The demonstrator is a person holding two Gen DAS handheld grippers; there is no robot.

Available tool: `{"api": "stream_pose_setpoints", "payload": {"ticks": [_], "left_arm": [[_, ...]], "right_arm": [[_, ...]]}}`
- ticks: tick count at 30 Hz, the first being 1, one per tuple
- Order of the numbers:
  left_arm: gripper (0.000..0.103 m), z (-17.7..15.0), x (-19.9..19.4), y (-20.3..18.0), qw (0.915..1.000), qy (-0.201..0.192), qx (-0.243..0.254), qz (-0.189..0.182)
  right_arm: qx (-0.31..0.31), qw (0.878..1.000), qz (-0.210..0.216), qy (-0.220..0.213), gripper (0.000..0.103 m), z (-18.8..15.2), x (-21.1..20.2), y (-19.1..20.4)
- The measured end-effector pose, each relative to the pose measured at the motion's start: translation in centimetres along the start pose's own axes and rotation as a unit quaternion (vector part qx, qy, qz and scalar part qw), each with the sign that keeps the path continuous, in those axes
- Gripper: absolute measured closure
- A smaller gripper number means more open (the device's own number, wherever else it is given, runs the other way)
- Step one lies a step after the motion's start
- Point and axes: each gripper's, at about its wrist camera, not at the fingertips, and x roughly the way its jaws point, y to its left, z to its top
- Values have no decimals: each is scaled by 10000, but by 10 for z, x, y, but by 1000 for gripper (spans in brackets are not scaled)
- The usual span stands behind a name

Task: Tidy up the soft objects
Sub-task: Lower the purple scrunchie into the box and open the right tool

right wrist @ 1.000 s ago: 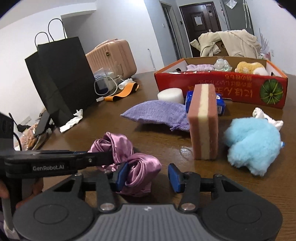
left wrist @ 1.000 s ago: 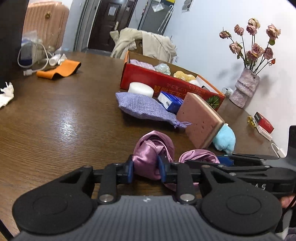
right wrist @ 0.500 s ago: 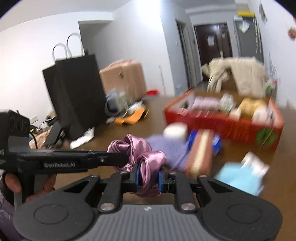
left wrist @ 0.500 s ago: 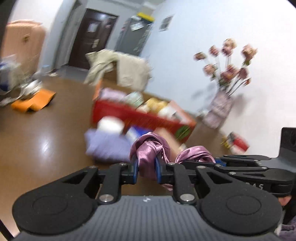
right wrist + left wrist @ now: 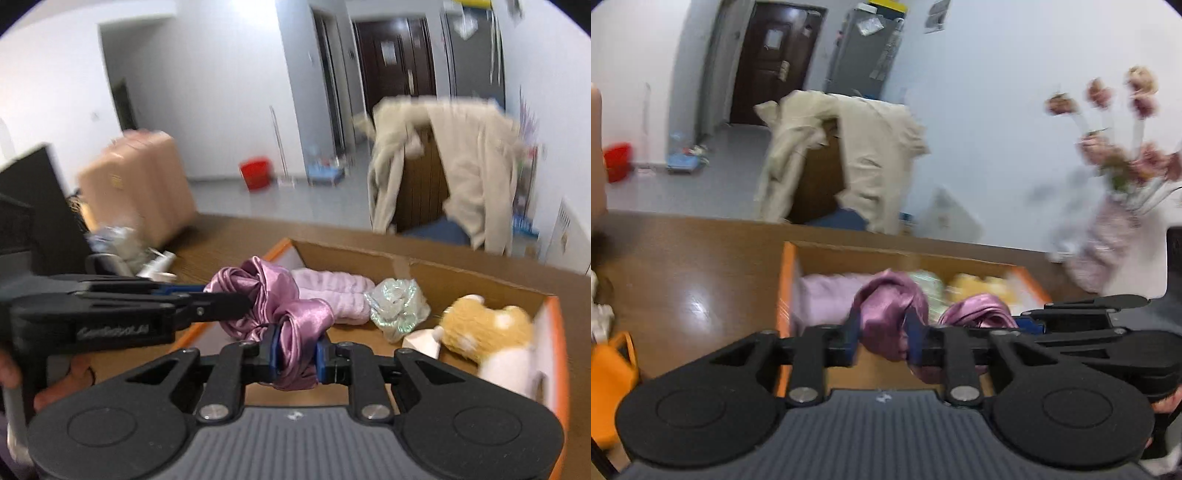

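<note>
Open cardboard box [image 5: 417, 266] on brown worktop [image 5: 236, 236], orange-edged, seen from above in both views. Inside, per right view: pale pink ribbed cloth [image 5: 332, 291] at left, iridescent greenish bundle [image 5: 399, 306] mid, yellow-and-white plush [image 5: 491, 336] at right, small white piece [image 5: 421, 341] just beside the plush.

Purple satin scrunchie [image 5: 273, 299] held in air over box's near left part, gripped at two spots. Left tool [image 5: 881, 334] clamped narrow on one lobe; right tool [image 5: 295, 354] clamped narrow on the other lobe. Fabric bulging between the blue pads [image 5: 274, 349] in each case.

Left view only: blurred vase [image 5: 1104, 243] with pink flowers [image 5: 1137, 155] on worktop right of box; orange item [image 5: 609, 373] at lower left edge; box contents smeared, hard to separate. Right tool's body enters from right, scrunchie's second lobe at its tip.

Right view only: contents sharp enough to name; peach suitcase [image 5: 136, 184], black bag [image 5: 40, 206] at left, clutter by its foot; red bucket [image 5: 255, 173] on floor beyond.

Both views: beige coat [image 5: 846, 158] draped over chair past the worktop's far edge, dark door [image 5: 391, 74] behind.
</note>
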Motion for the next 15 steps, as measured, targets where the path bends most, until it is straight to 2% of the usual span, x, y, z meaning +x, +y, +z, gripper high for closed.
{"api": "stream_pose_setpoints", "payload": {"ticks": [2, 4, 6, 9, 11, 13, 14, 15], "left_arm": [[63, -2, 15, 3, 9993, -112, 274, 240], [61, -3, 20, 10, 9997, -118, 206, 110], [58, -4, 22, 16, 9999, -100, 59, 10], [55, -1, 22, 23, 9999, -74, 84, 78], [54, 1, 13, 24, 9999, -129, 12, 77], [45, 4, 1, 22, 9997, -231, -9, 83], [35, 5, -7, 21, 9994, -319, 22, 93], [34, 4, -18, 18, 9990, -419, 104, 94]], "right_arm": [[-72, 9997, -28, 246, 83, 5, 40, -8], [46, 9980, 50, 622, 78, 2, 79, -17], [150, 9967, -215, 775, 70, 1, 93, -20], [103, 9977, -407, 527, 32, 5, 83, -16], [5, 9976, -583, 378, 31, 2, 78, -12], [-28, 9974, -650, 297, 31, 2, 68, -11], [-20, 9972, -717, 216, 31, 2, 59, -9], [-35, 9969, -774, 112, 31, 3, 47, -7]]}}
